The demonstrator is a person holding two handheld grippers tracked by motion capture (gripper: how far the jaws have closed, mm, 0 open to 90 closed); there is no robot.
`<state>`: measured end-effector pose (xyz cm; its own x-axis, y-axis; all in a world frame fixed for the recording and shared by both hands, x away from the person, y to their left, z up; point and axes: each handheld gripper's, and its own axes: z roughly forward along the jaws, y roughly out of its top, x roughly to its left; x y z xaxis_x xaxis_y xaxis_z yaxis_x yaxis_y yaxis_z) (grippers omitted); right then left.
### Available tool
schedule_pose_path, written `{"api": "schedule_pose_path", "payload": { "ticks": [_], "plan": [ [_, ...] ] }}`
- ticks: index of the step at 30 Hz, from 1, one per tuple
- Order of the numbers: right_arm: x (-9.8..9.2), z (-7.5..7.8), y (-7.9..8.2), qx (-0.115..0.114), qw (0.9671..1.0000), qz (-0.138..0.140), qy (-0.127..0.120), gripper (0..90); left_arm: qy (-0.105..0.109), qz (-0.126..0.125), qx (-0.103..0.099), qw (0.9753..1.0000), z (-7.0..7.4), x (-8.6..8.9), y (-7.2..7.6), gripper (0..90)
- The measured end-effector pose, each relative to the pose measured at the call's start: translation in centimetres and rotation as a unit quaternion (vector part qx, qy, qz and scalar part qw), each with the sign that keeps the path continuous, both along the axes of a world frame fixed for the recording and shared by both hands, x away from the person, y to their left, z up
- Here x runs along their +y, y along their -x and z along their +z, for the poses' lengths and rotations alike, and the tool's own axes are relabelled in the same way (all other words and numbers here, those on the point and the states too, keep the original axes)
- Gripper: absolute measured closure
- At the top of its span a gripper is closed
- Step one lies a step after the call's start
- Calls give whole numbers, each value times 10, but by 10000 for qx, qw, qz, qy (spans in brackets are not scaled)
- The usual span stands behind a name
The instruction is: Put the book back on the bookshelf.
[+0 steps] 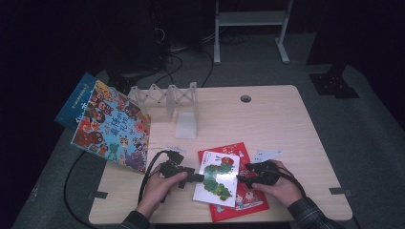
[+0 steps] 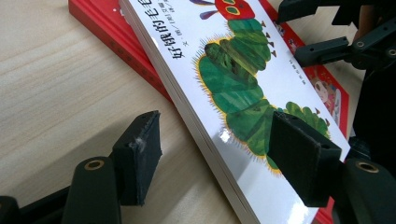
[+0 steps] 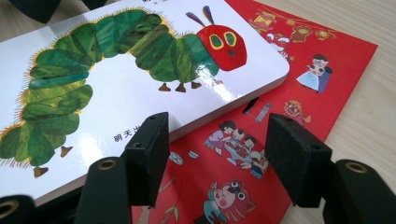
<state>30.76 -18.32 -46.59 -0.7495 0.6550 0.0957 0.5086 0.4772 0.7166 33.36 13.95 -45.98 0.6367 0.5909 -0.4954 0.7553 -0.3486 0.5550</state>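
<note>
Jaws of both grippers stand spread, gripping nothing: the left gripper (image 1: 199, 178) straddles the left edge of the white caterpillar board book (image 1: 218, 178), the right gripper (image 1: 241, 179) sits at its right edge. It lies atop a red picture book (image 1: 250, 198) on the table (image 1: 267, 119).

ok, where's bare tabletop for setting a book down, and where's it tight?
Free: the right half of the table, from the cable hole down past the red book. Tight: the near middle, where both grippers flank the caterpillar book; the far left holds the white rack and blue book.
</note>
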Motion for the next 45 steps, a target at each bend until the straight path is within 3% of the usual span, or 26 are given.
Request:
{"api": "schedule_pose_path", "payload": {
  "ticks": [8, 15, 24, 29, 34, 40, 45],
  "plan": [
    [10, -3, -3, -57, 9999, 71, -51, 383, -26, 76, 103, 9999, -5, 4, -2, 296],
    [16, -3, -3, -117, 9999, 116, -37, 386, 216, 162, 251, 9993, -9, 3, -4, 284],
    [16, -3, -2, -99, 9999, 91, -38, 392, 285, 320, 397, 9983, -8, 5, -6, 322],
    [16, -3, -2, -93, 9999, 85, -44, 392, 138, 326, 381, 9986, -6, 4, -6, 356],
    [16, -4, -2, -127, 9999, 92, -39, 392, 89, 288, 345, 9989, -6, 1, -6, 322],
    [16, -4, -1, -140, 9999, 74, -41, 393, 220, 421, 428, 9980, -4, 5, -7, 384],
    [14, -3, -2, -117, 9999, 87, -20, 393, 495, 422, 195, 9977, 10, 6, -6, 389]
  ]
}}
